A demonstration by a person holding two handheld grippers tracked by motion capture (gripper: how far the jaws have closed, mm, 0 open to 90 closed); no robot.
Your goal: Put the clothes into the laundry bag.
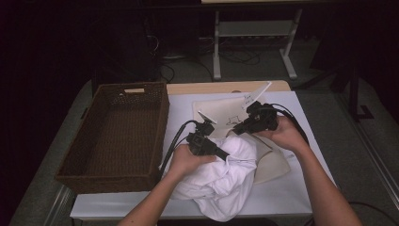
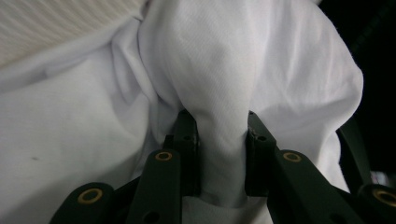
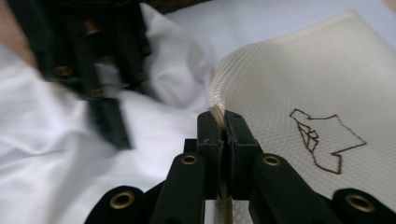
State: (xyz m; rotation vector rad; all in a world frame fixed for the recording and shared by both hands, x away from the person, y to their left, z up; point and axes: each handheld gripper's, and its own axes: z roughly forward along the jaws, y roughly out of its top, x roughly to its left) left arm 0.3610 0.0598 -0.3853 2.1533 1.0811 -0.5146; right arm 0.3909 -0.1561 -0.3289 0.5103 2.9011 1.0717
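Nearest to the person, a crumpled white garment (image 1: 221,181) lies on the table (image 1: 287,193), hanging a little over the front edge. The left gripper (image 1: 225,155) is clamped on a thick fold of this garment; in the left gripper view the cloth (image 2: 219,140) is bunched between the two jaws and fills the gap. A bit farther, the right gripper (image 1: 236,130) has its jaws together on the rim of a cream mesh bag (image 1: 270,165), which lies just behind and partly under the garment; the bag's edge (image 3: 219,116) is pinched flat between the pads. It looks like the garment is going into the bag, though the mouth of the bag is hard to see here. To do this step well, the right gripper should lift the rim up and away to make the mouth wide, while the left pushes the fold deep inside before letting go. At the far left stands a brown wicker basket (image 1: 115,174), well apart.
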